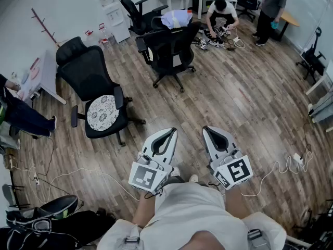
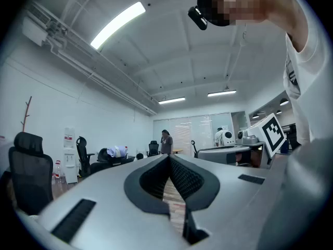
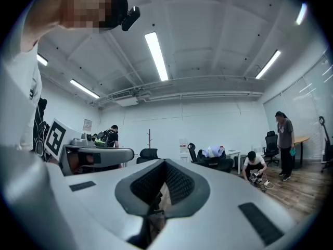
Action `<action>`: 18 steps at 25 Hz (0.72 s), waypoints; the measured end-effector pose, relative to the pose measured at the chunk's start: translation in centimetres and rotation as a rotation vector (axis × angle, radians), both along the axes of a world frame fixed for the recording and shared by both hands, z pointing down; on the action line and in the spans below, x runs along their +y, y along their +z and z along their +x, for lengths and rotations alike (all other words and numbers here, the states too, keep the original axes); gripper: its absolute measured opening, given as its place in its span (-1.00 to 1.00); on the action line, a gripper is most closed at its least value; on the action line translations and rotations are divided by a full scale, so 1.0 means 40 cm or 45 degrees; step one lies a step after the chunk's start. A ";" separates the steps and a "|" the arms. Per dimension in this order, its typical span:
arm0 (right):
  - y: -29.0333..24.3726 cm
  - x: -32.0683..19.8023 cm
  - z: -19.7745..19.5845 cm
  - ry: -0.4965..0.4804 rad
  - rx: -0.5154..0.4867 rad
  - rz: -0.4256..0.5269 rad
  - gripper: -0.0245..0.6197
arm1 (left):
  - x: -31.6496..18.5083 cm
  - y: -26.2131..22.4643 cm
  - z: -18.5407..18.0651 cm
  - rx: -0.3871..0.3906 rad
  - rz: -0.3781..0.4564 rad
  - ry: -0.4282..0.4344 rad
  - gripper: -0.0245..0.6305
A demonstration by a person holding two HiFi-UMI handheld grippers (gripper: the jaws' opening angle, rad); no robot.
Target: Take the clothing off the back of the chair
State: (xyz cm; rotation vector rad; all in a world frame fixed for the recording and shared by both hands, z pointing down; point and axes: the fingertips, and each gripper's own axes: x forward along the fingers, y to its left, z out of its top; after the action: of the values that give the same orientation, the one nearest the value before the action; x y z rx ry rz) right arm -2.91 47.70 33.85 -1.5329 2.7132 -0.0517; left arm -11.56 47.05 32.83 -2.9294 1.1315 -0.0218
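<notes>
A pale blue and white garment (image 1: 177, 19) lies over the back of a black office chair (image 1: 169, 48) far across the wooden floor. From the left gripper view the garment (image 2: 117, 151) is small and distant, left of the jaws. In the right gripper view the garment (image 3: 215, 151) sits right of the jaws. My left gripper (image 1: 172, 131) and right gripper (image 1: 207, 129) are held side by side close to my body, pointing level toward the chair. Both are shut with nothing between their jaws, as the left gripper (image 2: 169, 158) and right gripper (image 3: 165, 163) show close up.
A second black chair with a lace cushion (image 1: 102, 112) stands nearer, to the left. One person crouches (image 1: 221, 13) and another stands (image 1: 271, 5) beyond the target chair. White cables (image 1: 281, 166) trail on the floor at right and left. A water dispenser (image 1: 111, 12) stands by the wall.
</notes>
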 end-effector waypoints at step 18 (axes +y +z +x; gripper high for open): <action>-0.001 0.002 0.071 -0.078 0.004 0.037 -0.86 | 0.021 0.002 0.088 -0.020 -0.021 -0.110 -0.87</action>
State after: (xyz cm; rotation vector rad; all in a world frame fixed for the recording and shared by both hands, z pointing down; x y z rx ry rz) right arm -0.06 47.80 33.80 -1.4435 2.7508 -0.0108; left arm -8.03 47.91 32.93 -2.8872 1.2607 -0.0542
